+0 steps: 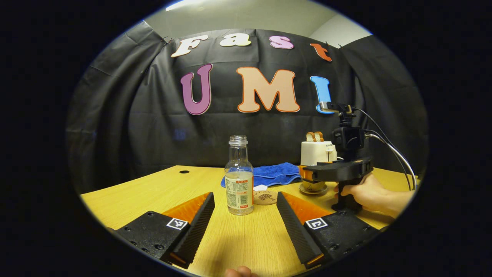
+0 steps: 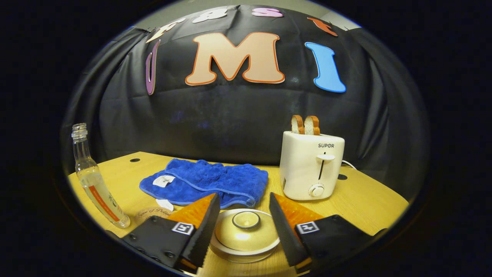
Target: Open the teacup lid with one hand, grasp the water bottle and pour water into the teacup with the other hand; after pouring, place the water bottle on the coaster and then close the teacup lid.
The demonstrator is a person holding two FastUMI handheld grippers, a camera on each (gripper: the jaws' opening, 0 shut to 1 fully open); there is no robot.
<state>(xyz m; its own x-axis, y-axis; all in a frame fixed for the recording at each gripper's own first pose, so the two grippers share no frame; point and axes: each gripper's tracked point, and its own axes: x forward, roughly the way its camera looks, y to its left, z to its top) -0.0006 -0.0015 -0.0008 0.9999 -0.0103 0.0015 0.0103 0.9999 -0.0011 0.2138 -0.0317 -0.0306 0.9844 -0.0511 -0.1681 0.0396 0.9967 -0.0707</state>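
An uncapped clear water bottle [image 1: 239, 181], holding some water, stands on the table just past the tips of my left gripper [image 1: 245, 197], which is open and not touching it. Right behind the bottle lies a round wooden coaster [image 1: 265, 198]. In the right gripper view the bottle [image 2: 96, 184] and the coaster [image 2: 152, 213] are at the far left. The teacup's cream lid [image 2: 246, 231] sits on the cup, its knob between the spread fingers of my open right gripper [image 2: 244, 198], untouched. In the left gripper view a hand [image 1: 365, 194] holds that right gripper [image 1: 307, 176] over the teacup [image 1: 313, 187].
A crumpled blue towel [image 2: 207, 181] lies behind the teacup. To its right stands a white toaster [image 2: 311, 165] with two bread slices [image 2: 305, 125]. The wooden table [image 1: 153, 188] has a small round hole near its far left edge.
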